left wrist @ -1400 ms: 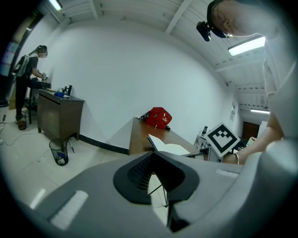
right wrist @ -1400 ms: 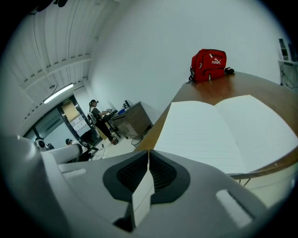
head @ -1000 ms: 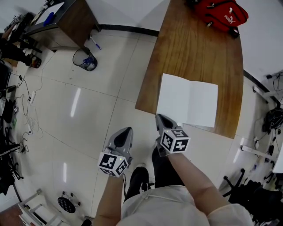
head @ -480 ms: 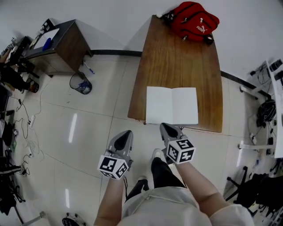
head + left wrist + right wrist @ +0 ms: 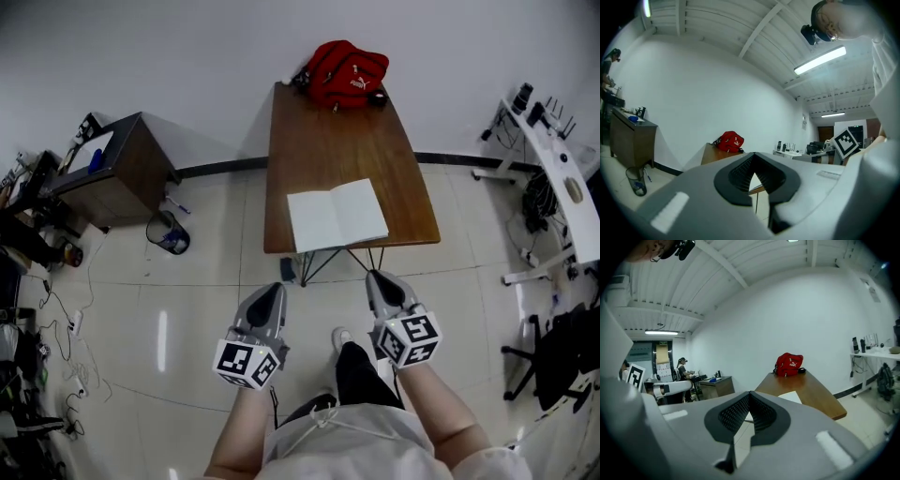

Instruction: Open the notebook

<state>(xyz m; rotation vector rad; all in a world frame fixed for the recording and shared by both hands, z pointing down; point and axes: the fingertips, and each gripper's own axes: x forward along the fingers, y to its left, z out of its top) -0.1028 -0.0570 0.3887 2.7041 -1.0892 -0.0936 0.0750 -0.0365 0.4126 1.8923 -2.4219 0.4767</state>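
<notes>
- Tiled office floor with a wooden table (image 5: 328, 131): the notebook (image 5: 336, 215) lies open and flat near the front edge, a red bag (image 5: 345, 67) at the far end.
- Jaws together and empty: left tongs (image 5: 270, 291) and right tongs (image 5: 380, 279), well short of the table.
- Handling, as judged: light, floppy paper, best taken by a page's outer edge.
- Change: a second ago the right tongs hung just beside the notebook; the table now lies farther off.
</notes>
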